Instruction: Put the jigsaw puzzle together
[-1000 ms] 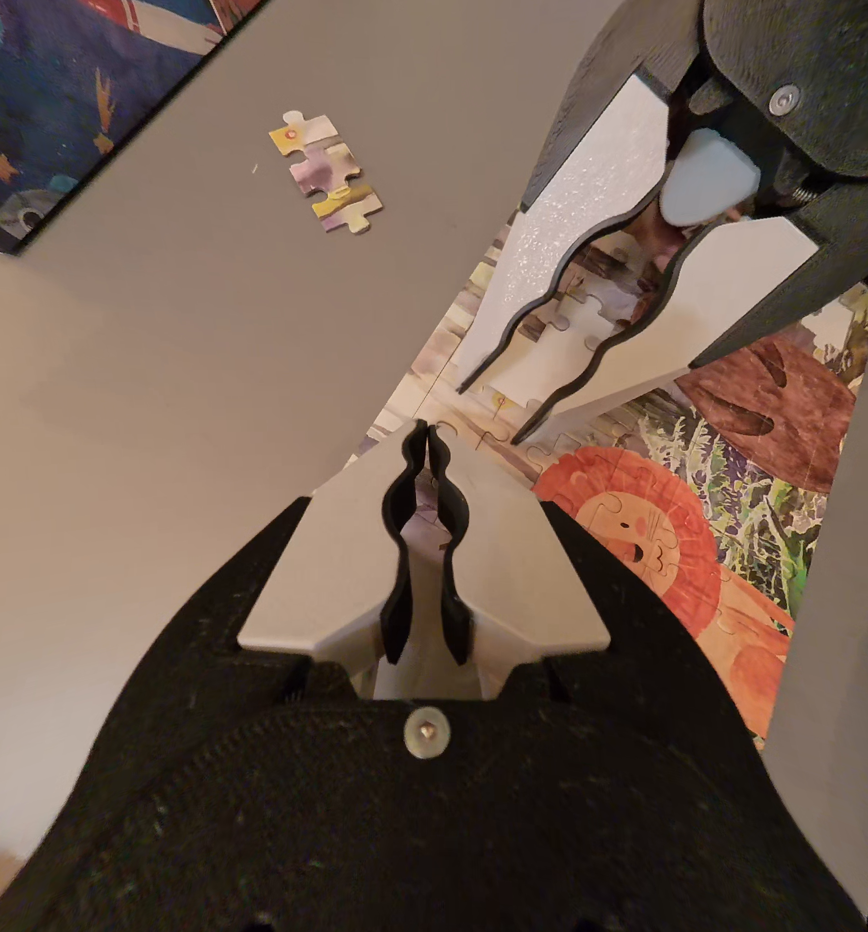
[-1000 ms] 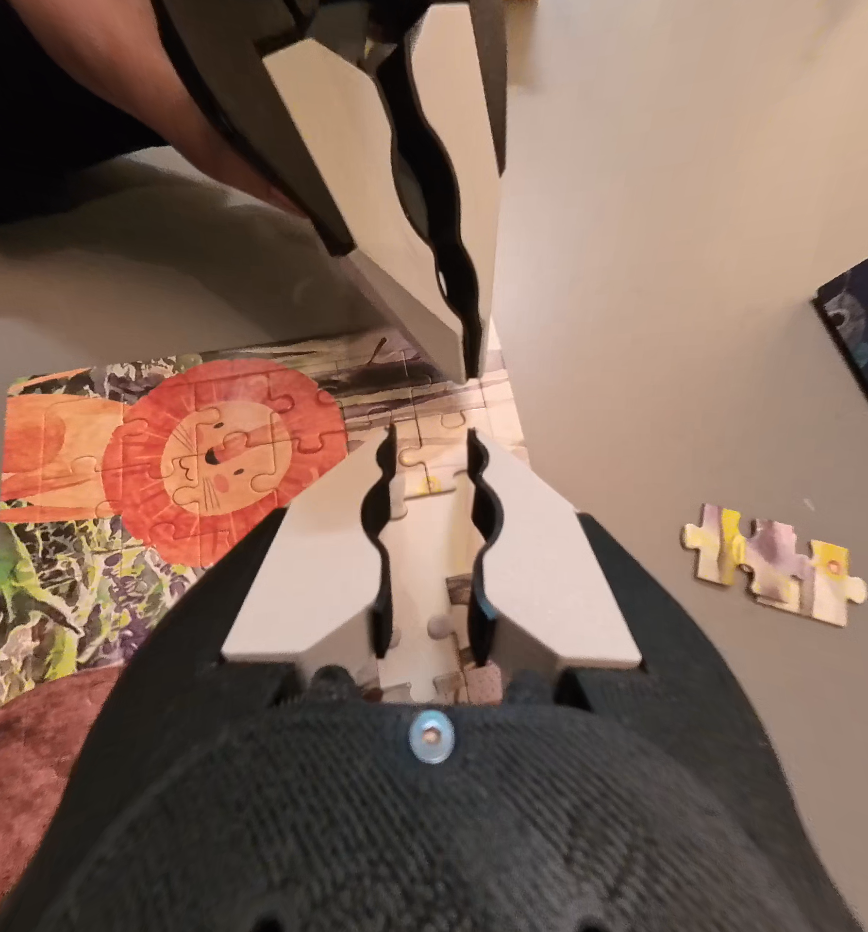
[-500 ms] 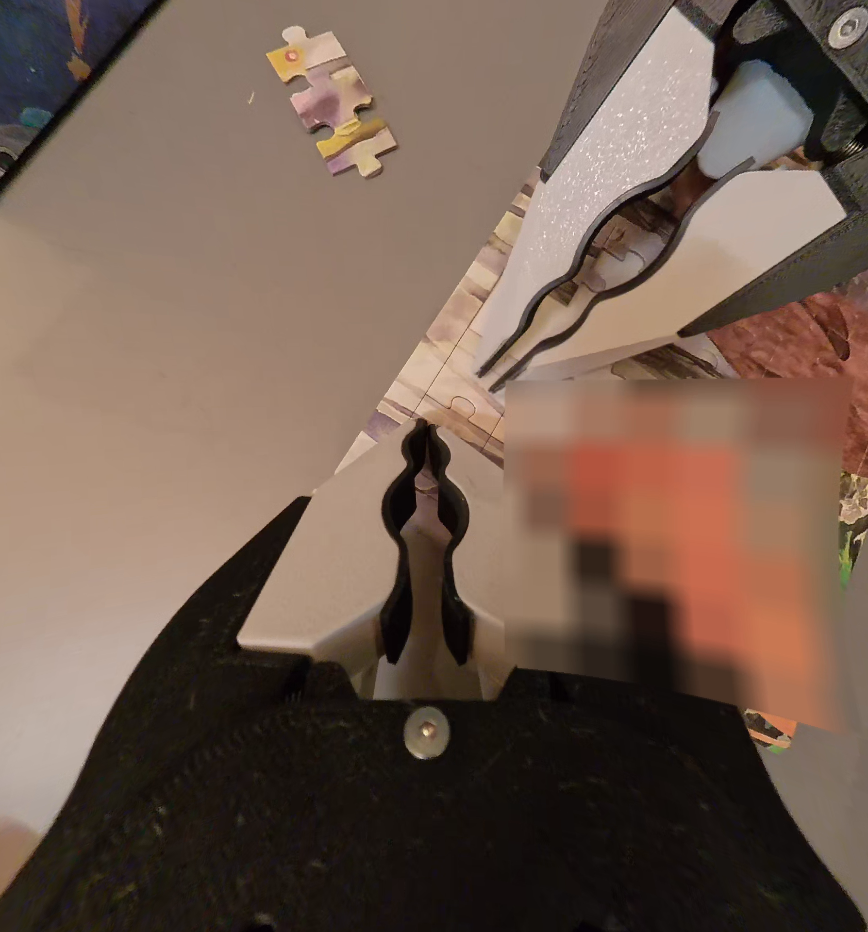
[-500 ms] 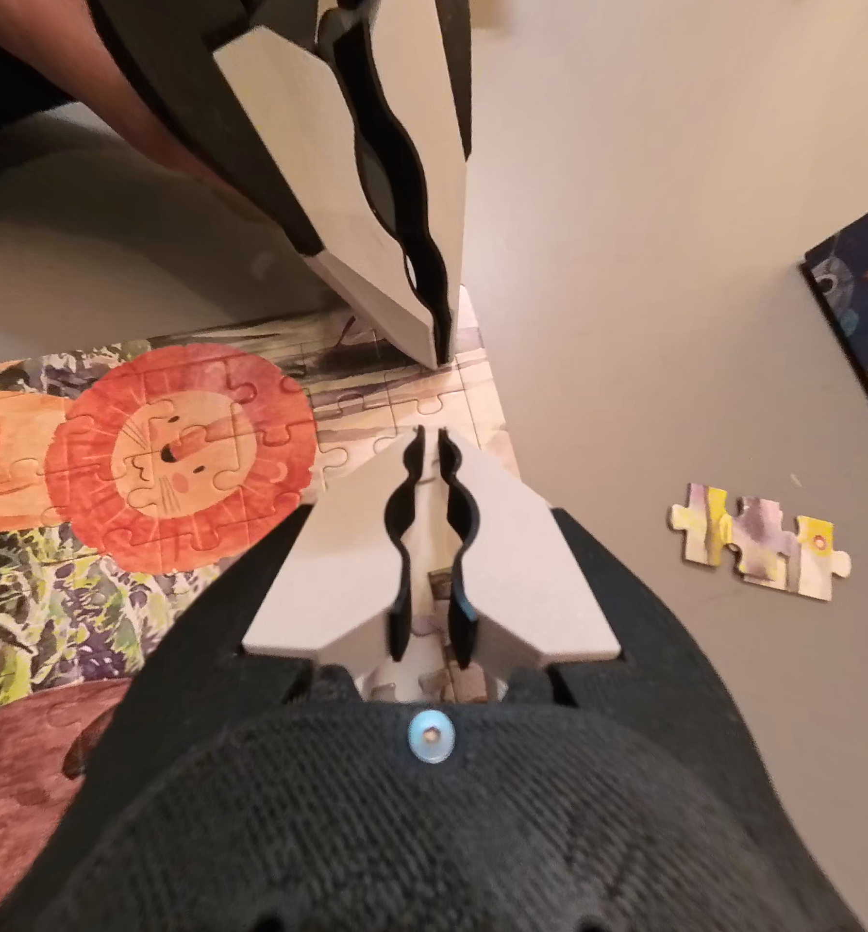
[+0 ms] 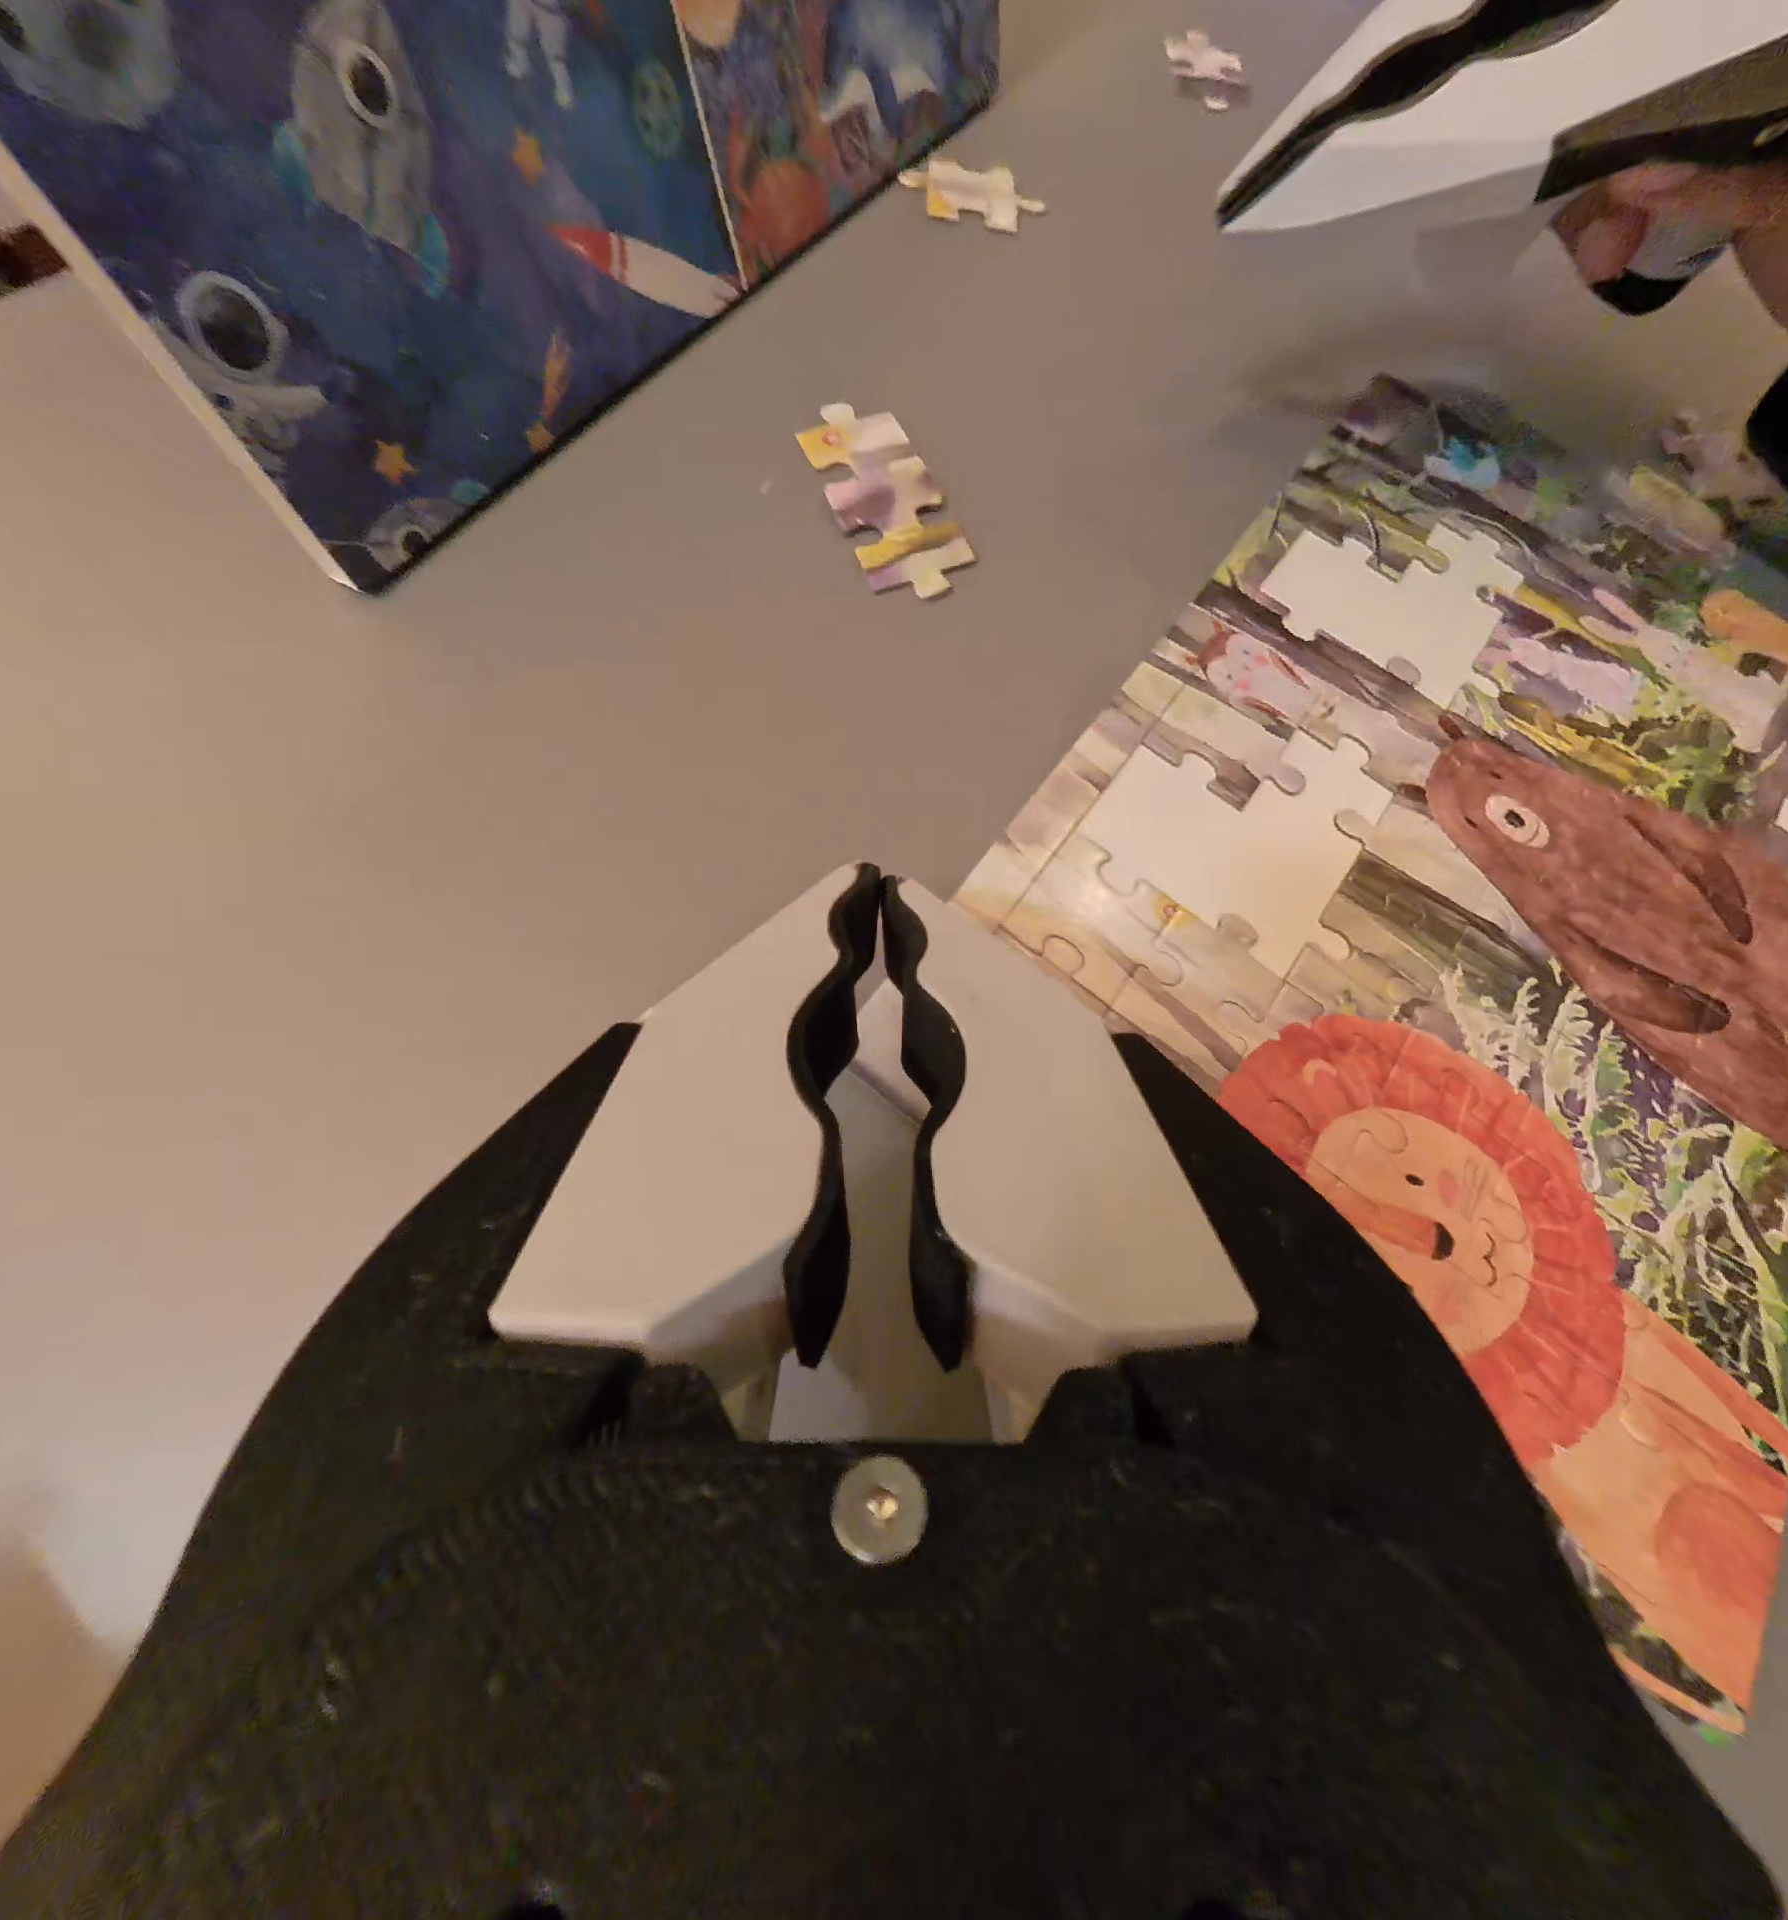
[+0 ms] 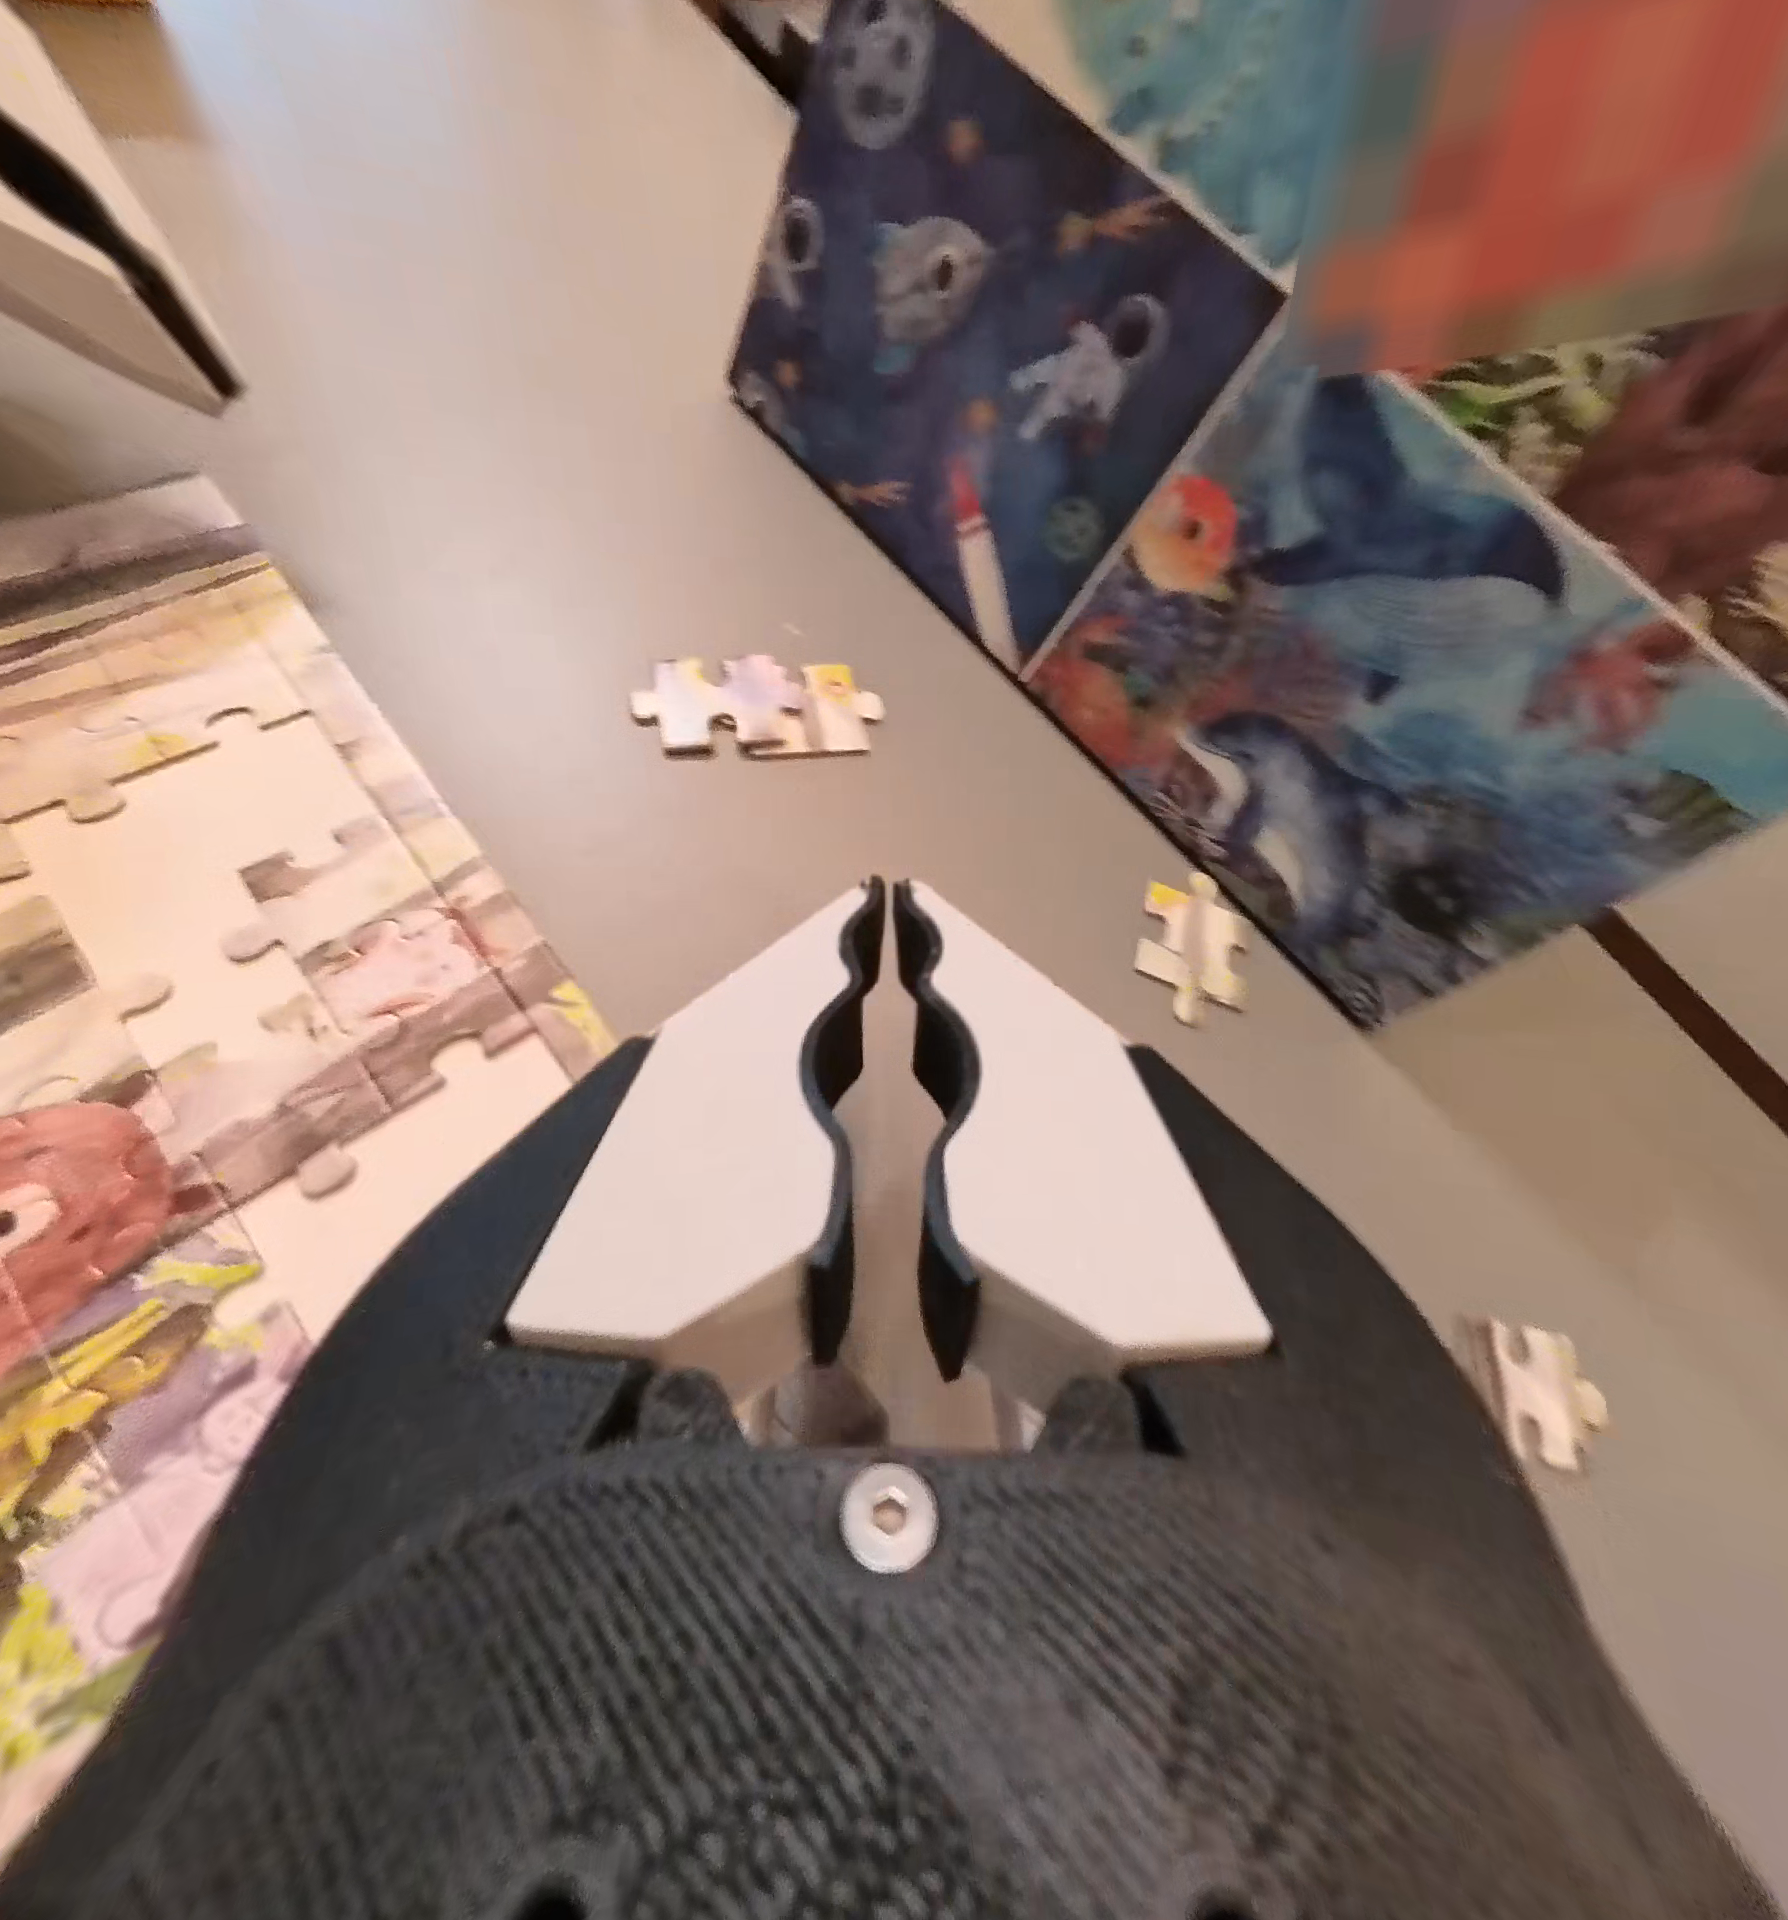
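Both grippers have lifted off the flat cardboard jigsaw puzzle on the matte grey counter; the left gripper and right gripper hold their wavy black-edged fingers clenched, empty, a joined three-piece strip ahead.

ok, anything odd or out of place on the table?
Nothing damaged. The lion jigsaw puzzle has bare cream gaps, and a joined strip of three pale pieces lies loose on the grey table, apart from it.

My left tongs are rough, grainy black printed plastic with smooth matt white finger blocks and a shiny metal screw. The desk is smooth, matt grey. The jigsaw puzzle at 3 o'clock is printed cardboard with a soft sheen, and the box at 11 looks glossier.
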Demonstrator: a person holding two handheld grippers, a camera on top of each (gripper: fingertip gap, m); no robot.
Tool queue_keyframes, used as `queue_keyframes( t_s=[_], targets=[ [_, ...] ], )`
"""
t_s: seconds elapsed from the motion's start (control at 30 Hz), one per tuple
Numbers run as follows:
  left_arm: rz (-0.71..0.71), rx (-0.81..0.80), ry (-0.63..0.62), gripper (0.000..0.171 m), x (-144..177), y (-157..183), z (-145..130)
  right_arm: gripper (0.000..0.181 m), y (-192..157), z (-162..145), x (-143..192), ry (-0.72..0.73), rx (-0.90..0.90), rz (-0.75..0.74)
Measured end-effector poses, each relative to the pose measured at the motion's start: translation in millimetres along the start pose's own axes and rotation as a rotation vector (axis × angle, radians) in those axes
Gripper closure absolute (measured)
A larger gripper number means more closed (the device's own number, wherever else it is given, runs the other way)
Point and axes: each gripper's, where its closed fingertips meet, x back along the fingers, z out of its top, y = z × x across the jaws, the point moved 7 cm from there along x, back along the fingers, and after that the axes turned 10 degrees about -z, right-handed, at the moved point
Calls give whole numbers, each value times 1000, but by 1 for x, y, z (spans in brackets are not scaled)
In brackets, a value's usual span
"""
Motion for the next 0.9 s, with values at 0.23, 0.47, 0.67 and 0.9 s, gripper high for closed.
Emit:
queue_keyframes(
  t_s=[0.23, 0.47, 0.67, 0.9],
  targets=[
    [15, -11, 77, 171, 6, -3, 4, 181, 27, -9, 19, 65, -115, -54],
    [6, -26, 73, 171, 3, -1, 4, 169, 33, -15, 16, 87, -190, -34],
    [1, -31, 77, 171, 1, 0, 4, 159, 29, -17, 11, 79, -210, -1],
    [0, -36, 71, 171, -3, 1, 2, 143, -1, 4, -20, -89, -250, 128]
  ],
)
